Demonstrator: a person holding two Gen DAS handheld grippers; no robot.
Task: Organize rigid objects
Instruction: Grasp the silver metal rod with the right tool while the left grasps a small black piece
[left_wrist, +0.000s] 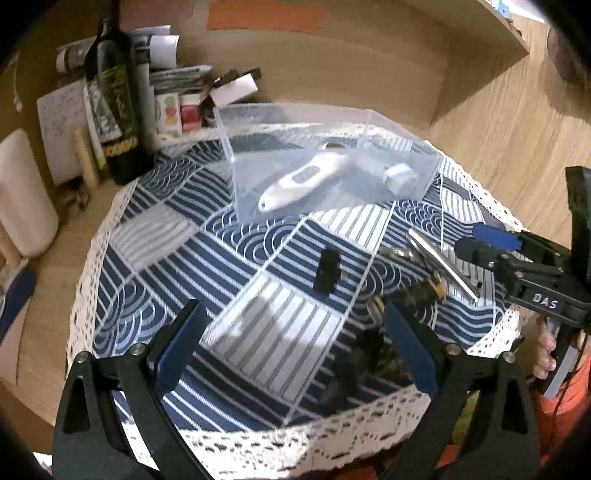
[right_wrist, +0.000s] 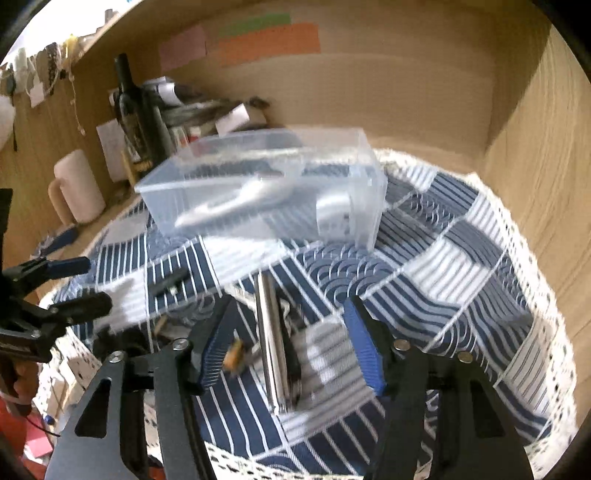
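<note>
A clear plastic box (left_wrist: 424, 177) (right_wrist: 354, 155) stands at the back of the blue patterned cloth (left_wrist: 229, 258). It holds a white thermometer (left_wrist: 299, 181) and a small white block (left_wrist: 400, 179). On the cloth lie a black clip (left_wrist: 327, 271), a silver metal tool (left_wrist: 443, 264) (right_wrist: 273, 347) and a brown tortoiseshell hair claw (left_wrist: 424, 290). My left gripper (left_wrist: 295, 347) is open and empty above the cloth's front. My right gripper (right_wrist: 288, 343) (left_wrist: 480, 243) is open, with the silver tool lying between its fingers.
A dark wine bottle (left_wrist: 112, 96), papers and small boxes (left_wrist: 192, 96) crowd the back left. A cream cup (right_wrist: 77, 188) stands at the left. Wooden walls (right_wrist: 535, 147) close in the back and right. The cloth's lace edge (left_wrist: 295, 443) hangs at the front.
</note>
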